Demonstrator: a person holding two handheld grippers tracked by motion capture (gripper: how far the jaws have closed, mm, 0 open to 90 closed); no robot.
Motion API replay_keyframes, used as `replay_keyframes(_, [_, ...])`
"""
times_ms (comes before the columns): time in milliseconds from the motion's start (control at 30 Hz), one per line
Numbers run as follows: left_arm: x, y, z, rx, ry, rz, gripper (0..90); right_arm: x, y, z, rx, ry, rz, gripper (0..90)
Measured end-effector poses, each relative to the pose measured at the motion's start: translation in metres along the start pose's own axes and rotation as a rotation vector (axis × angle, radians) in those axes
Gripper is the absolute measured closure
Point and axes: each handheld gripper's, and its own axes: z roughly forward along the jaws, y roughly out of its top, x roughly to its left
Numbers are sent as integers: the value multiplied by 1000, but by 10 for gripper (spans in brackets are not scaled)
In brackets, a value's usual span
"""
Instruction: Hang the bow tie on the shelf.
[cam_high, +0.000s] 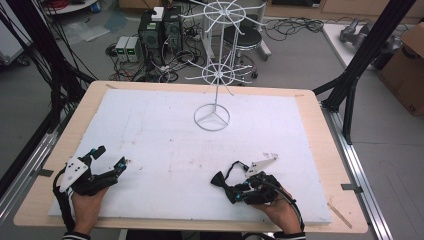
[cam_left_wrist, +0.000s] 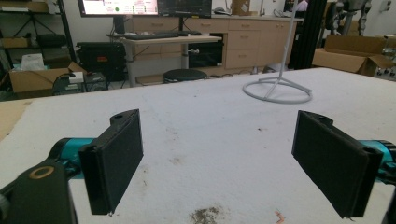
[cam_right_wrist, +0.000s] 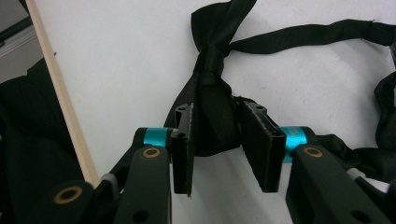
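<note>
A black bow tie with a thin strap lies on the white table cover near the front right. My right gripper is shut on one wing of it. In the right gripper view the bow tie's knot sits just beyond the jaws, and my right gripper pinches the near wing while the strap trails off to the right. My left gripper rests open at the front left of the cover. In the left gripper view my left gripper has its jaws wide apart with only bare cover between them.
A white wire display stand with two spoked tiers rises from a ring base at the back middle of the table; its base shows ahead and right of the left gripper. Black frame posts flank the table. Cables and equipment lie on the floor beyond.
</note>
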Motion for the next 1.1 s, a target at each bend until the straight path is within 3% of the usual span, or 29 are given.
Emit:
replay_keyframes(300, [0,0,0,0,0,0,166,-3,-1,0,6,25,41,815])
replay_keyframes(567, [0,0,0,0,1,1,166,-2,0,0,2,27,29,848])
replay_keyframes(833, [0,0,0,0,1,1,166,-1,0,-8,-68,8,11,850])
replay_keyframes(1100, [0,0,0,0,1,0,166,-4,1,-16,-166,-15,44,853])
